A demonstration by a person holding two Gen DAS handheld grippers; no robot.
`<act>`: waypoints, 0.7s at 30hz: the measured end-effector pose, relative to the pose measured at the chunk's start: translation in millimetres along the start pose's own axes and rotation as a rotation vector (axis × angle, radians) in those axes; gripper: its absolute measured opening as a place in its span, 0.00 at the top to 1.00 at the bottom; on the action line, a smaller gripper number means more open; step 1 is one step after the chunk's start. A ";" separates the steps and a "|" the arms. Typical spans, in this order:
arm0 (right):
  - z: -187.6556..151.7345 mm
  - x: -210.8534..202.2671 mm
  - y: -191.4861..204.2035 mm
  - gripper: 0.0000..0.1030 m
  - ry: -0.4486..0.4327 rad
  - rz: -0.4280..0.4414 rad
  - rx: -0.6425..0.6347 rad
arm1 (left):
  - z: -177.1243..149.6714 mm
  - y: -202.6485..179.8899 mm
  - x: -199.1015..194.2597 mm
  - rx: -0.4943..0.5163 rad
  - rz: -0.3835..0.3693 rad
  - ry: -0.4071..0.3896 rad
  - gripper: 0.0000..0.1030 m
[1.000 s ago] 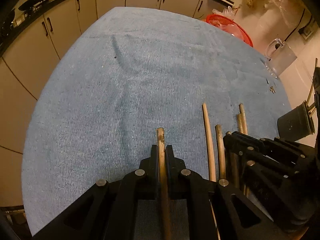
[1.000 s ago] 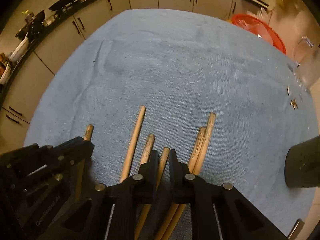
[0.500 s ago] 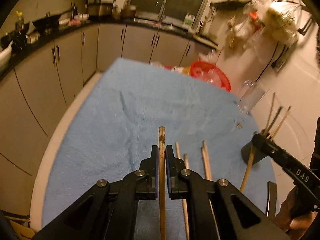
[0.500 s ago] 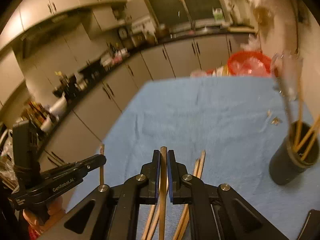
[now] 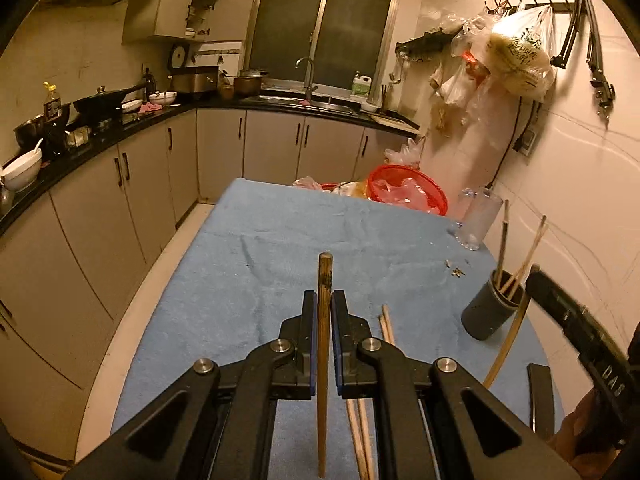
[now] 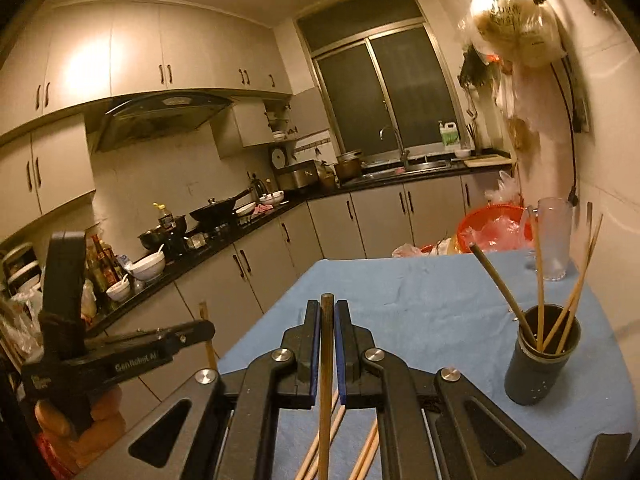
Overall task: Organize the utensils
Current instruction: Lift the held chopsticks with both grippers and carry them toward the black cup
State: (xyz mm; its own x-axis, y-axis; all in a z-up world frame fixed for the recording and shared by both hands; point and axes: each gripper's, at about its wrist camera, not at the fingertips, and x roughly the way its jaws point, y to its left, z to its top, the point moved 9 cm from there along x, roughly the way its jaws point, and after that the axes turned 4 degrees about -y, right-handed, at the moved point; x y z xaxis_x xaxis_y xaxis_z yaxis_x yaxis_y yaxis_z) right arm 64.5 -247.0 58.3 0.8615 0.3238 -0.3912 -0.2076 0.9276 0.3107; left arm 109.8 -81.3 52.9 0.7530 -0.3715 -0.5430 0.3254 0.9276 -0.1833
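**Both grippers hold a chopstick above the blue cloth**

A brown wooden chopstick (image 5: 323, 344) is pinched between the closed jaws of the left gripper (image 5: 324, 312). The right gripper (image 6: 327, 320) clamps another wooden chopstick (image 6: 326, 376) likewise. Loose wooden chopsticks (image 5: 386, 322) lie on the blue towel-covered table (image 5: 280, 264). A dark cylindrical holder (image 6: 540, 356), already holding several chopsticks, stands to the right.

We've got the cup (image 6: 540, 356) on the worktop's (image 6: 420, 304) right side with chopsticks (image 6: 538, 276) in it, a glass (image 6: 554, 240) behind it, loose chopsticks (image 5: 386, 322) lying left of the cup.
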 end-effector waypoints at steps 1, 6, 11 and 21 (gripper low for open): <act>-2.9 -1.1 -0.3 0.93 0.002 0.000 -0.003 | 0.1 0.7 -0.3 0.000 0.003 0.001 0.93; -18.1 -9.8 -2.0 0.93 0.008 0.004 -0.018 | -0.6 1.2 -5.7 0.003 0.008 0.001 0.93; -28.3 -20.5 -2.8 0.93 -0.001 0.013 -0.034 | -2.3 -1.1 -10.2 0.007 0.011 0.001 0.93; -20.6 -36.6 0.1 0.93 -0.039 0.025 -0.060 | -2.6 -9.1 -17.0 0.007 -0.012 0.009 0.93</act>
State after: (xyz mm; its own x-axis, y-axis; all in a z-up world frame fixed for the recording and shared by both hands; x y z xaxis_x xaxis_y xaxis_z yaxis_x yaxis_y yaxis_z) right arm 23.3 -255.0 54.8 0.8731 0.3402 -0.3493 -0.2555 0.9293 0.2666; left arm 92.6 -83.3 61.7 0.7441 -0.3818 -0.5482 0.3381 0.9230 -0.1838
